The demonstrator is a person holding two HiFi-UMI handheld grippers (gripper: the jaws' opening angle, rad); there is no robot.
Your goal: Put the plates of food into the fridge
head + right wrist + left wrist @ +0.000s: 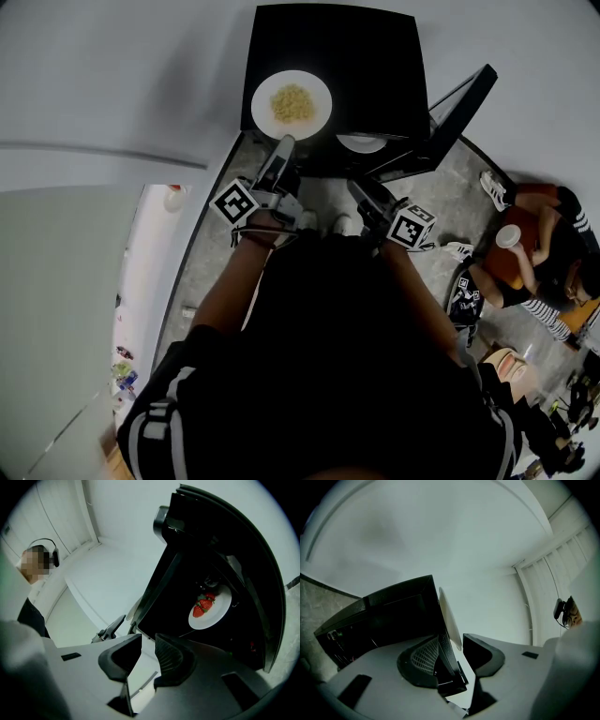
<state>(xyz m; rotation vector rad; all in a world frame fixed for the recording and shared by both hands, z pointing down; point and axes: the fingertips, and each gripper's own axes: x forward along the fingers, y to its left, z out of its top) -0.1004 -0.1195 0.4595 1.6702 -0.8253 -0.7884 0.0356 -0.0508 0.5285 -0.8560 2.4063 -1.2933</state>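
Note:
A white plate of noodles (292,104) sits on top of the black fridge (375,66). My left gripper (284,142) reaches to the plate's near rim. In the left gripper view the plate (449,613) shows edge-on beside the fridge's top edge (433,616), both between the jaws of the left gripper (461,641), which stand apart. A second white plate with strawberries (209,607) rests inside the fridge, and its rim (361,142) shows from above. My right gripper (147,641) hangs open and empty in front of the fridge opening, low at the right (359,187).
The fridge door (459,108) stands open to the right. People sit on the floor at the right (530,244), one holding a cup. A person with headphones (40,557) stands to the left. White walls surround the fridge.

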